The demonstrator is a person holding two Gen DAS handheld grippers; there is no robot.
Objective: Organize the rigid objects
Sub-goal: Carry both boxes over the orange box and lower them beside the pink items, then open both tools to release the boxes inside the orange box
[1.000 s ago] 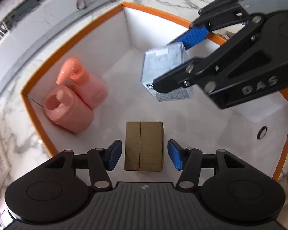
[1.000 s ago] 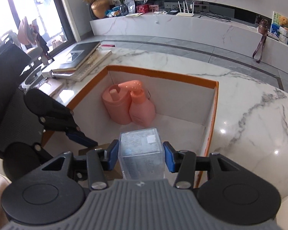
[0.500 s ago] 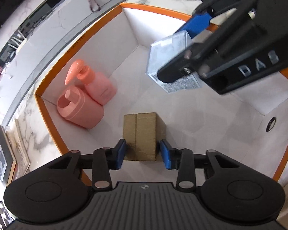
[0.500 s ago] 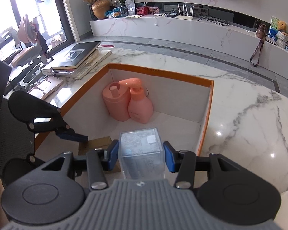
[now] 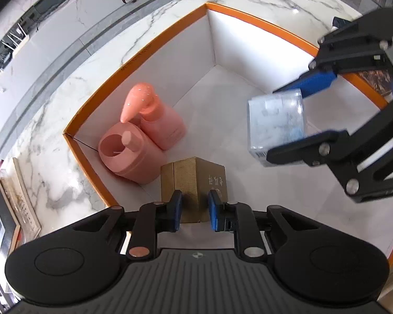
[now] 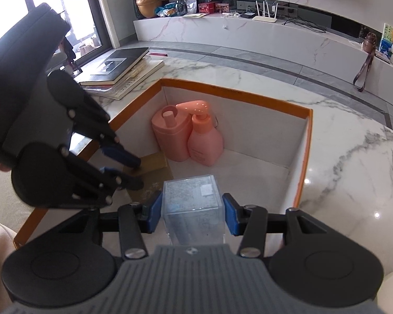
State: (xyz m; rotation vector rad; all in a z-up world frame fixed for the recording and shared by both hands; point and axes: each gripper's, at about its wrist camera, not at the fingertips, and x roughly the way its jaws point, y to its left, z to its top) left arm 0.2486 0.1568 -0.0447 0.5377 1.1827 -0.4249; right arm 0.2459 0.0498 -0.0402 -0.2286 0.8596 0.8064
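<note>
My left gripper (image 5: 194,210) is shut on a tan cardboard box (image 5: 194,180) that stands on the floor of the orange-rimmed white bin (image 5: 254,23), next to two pink bottles (image 5: 144,136). My right gripper (image 6: 192,216) is shut on a clear plastic box (image 6: 194,204) and holds it above the bin floor at its right side. The clear box (image 5: 275,123) and the right gripper (image 5: 311,112) also show in the left wrist view. The left gripper (image 6: 136,171) shows in the right wrist view on the tan box (image 6: 154,164).
The bin (image 6: 235,94) sits on a white marble table (image 6: 353,162). A stack of books (image 6: 123,70) lies beyond the bin's left corner. The pink bottles (image 6: 188,136) fill the bin's far left corner.
My left gripper has closed on the tan box and moved it toward the pink bottles. My right gripper with the clear box has shifted right and lower over the bin.
</note>
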